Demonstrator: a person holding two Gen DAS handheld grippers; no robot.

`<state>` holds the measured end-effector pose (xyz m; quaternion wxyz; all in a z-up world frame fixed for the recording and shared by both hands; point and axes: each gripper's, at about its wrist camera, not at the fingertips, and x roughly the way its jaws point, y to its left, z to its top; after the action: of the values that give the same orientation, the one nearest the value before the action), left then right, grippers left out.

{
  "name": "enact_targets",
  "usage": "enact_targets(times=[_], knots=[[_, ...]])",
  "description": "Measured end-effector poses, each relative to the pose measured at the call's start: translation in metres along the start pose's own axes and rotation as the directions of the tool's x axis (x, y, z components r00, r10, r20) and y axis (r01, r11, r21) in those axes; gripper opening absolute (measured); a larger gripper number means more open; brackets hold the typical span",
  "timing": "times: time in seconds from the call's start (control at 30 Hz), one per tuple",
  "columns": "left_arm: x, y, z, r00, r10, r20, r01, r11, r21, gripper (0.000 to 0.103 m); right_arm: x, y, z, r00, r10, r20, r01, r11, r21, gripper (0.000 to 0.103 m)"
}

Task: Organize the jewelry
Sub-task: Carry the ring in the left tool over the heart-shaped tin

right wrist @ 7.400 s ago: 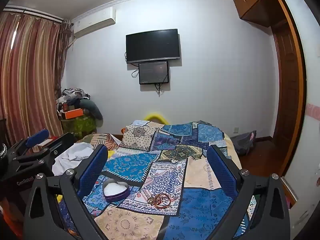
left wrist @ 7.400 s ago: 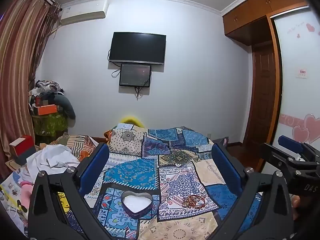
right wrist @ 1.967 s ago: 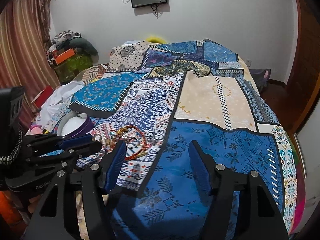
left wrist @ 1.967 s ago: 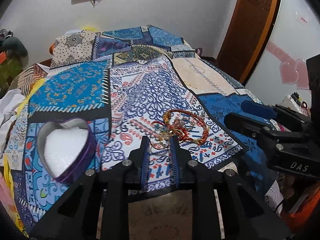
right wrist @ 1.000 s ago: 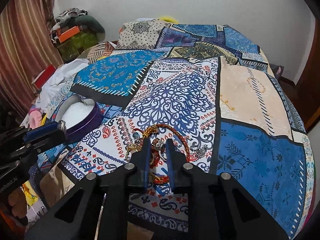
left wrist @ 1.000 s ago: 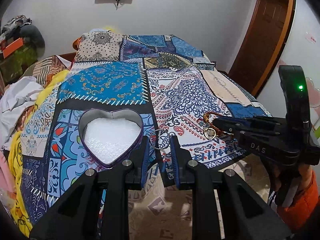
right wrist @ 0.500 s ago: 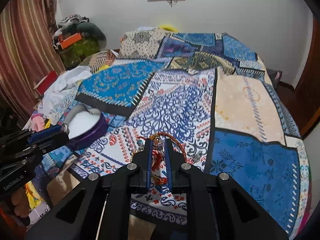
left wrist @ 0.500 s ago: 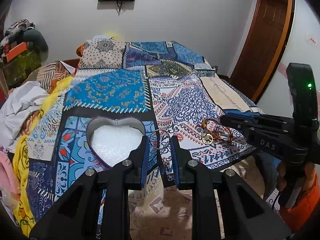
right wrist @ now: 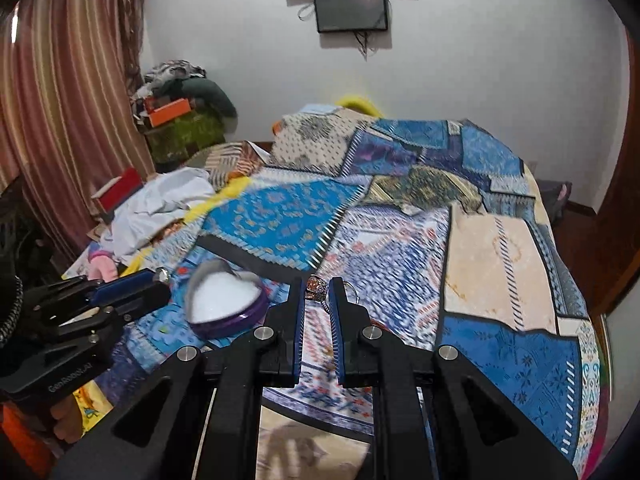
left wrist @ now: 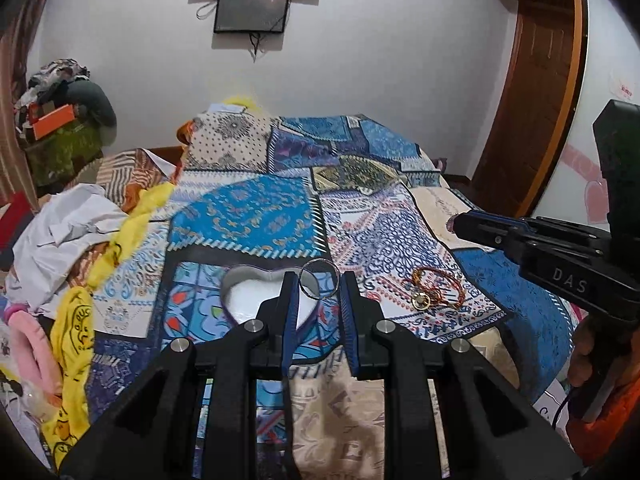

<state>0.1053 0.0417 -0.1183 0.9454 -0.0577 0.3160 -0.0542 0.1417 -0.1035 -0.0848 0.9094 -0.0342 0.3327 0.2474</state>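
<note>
Metal ring, thin and silver-coloured, is clamped edge-on between the fingertips of the left gripper, held clear above the patchwork bedspread. Gripping at the very tips leaves most of the hoop exposed, so it should drop free when the jaws part. The heart-shaped tin lies on the bedspread just left of and below the ring, open, with white padding showing; it is judged to be the destination. The right gripper has its jaws nearly closed on a small ornate piece of jewelry, also pinched at the tips, with the tin to its left. A tangle of red-and-gold bracelets lies on the bedspread to the right of the tin, not yet collected.
</note>
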Motion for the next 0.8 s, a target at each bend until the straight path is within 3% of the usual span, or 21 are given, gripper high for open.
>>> enact_targets(times=[0.43,0.8], knots=[[-0.011,0.036,0.005,0.997,0.064,0.038,-0.063,0.997,-0.037,0.02,0.01,0.047,0.015,0.995,0.092,0.03,-0.089,0.993,-0.076,0.011],[0.029,0.061,-0.014,0.997,0.054,-0.064,-0.06,0.993,-0.103,0.02,0.048,0.069,0.014,0.988,0.151,-0.043,-0.155,0.984,-0.086,0.011]])
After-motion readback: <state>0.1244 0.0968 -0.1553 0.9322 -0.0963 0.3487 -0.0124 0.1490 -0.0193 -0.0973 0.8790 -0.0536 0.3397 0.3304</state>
